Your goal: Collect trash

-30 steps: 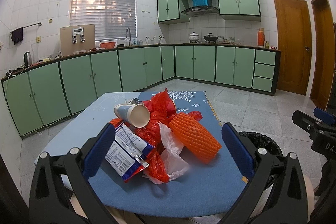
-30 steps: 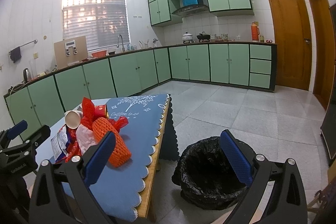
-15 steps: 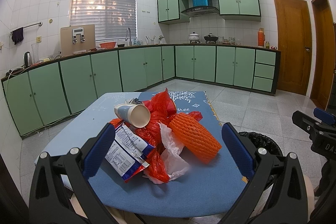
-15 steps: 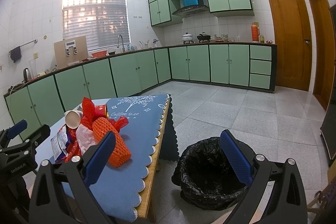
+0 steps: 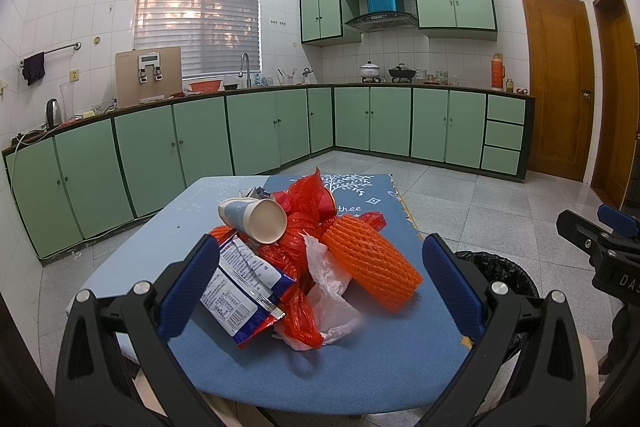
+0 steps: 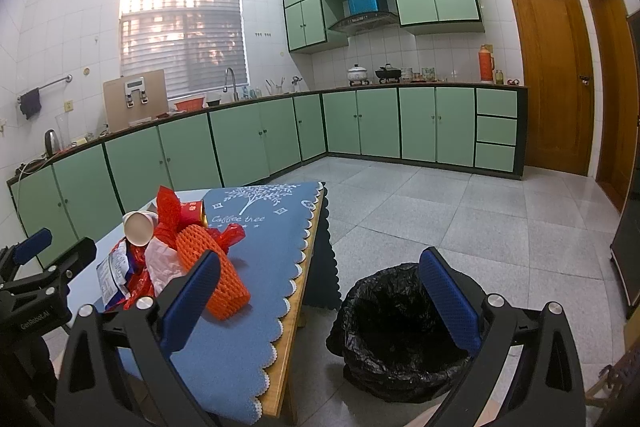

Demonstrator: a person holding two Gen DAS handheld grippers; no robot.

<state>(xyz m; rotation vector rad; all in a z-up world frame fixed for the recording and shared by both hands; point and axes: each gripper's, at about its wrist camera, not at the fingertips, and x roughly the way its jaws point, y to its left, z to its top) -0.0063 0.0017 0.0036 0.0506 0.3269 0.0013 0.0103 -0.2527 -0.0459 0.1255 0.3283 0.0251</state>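
A pile of trash lies on the blue-clothed table (image 5: pixel 372 355): a paper cup (image 5: pixel 256 218) on its side, an orange foam net sleeve (image 5: pixel 370 261), red plastic bags (image 5: pixel 306 205), a white plastic bag (image 5: pixel 328 291) and a printed snack wrapper (image 5: pixel 240 291). My left gripper (image 5: pixel 320 287) is open and empty, just short of the pile. My right gripper (image 6: pixel 320 291) is open and empty, held over the table edge beside a black-lined trash bin (image 6: pixel 400 327) on the floor. The pile also shows in the right wrist view (image 6: pixel 176 251).
The table (image 6: pixel 296 291) has a wooden edge facing the bin. Green cabinets (image 5: pixel 280 131) and a counter run along the far walls. Grey tiled floor (image 6: pixel 480 211) lies open around the bin. Wooden doors (image 5: pixel 556 83) stand at the right.
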